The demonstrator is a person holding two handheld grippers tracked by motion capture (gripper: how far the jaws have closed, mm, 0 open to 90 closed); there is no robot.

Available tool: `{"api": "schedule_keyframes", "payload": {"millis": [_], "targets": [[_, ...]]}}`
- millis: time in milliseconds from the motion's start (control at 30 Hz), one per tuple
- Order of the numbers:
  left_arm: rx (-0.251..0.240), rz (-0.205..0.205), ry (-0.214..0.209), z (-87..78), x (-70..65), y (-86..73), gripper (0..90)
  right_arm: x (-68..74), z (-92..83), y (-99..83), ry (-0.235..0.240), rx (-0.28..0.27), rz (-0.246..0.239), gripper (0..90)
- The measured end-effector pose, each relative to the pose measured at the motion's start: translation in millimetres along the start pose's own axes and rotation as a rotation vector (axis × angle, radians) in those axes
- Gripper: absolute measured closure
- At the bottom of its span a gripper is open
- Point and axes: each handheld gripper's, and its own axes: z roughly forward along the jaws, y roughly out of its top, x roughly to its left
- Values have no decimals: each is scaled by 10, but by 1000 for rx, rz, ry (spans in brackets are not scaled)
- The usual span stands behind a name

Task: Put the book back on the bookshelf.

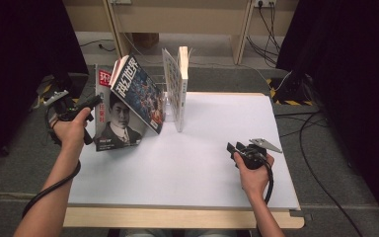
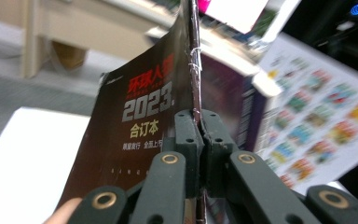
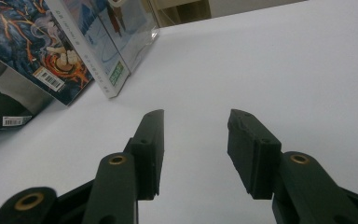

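Our left gripper [image 2: 199, 128] has its jaws clamped on the portrait magazine [image 1: 114, 116], which stands beside the leaning blue magazine [image 1: 139, 93]. A bump could topple both. Our right gripper [image 3: 196, 154] has its jaws apart.

The desk [image 1: 192, 168] has a plain white top with a strip of pale wood along its near edge, and it stands on a grey floor [image 1: 10, 168]. At its far left, three books rest on it. A magazine with a portrait cover [image 1: 116, 123] stands upright at the left edge. A book with a dark blue illustrated cover [image 1: 140, 94] leans tilted, its lower corner on the white surface just beside a white book [image 1: 177, 91] that stands upright on its edge, partly fanned open. The near and right parts of the surface are bare white.
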Motion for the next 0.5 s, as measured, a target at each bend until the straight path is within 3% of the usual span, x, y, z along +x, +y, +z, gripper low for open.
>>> {"api": "schedule_keyframes", "payload": {"millis": [200,500], "targets": [[43,-56,39,57,51,-58,858,13,16,-26,4,6,3,569],[118,-83,78,216,102,-132,834,20,39,-45,10,22,10,565]]}}
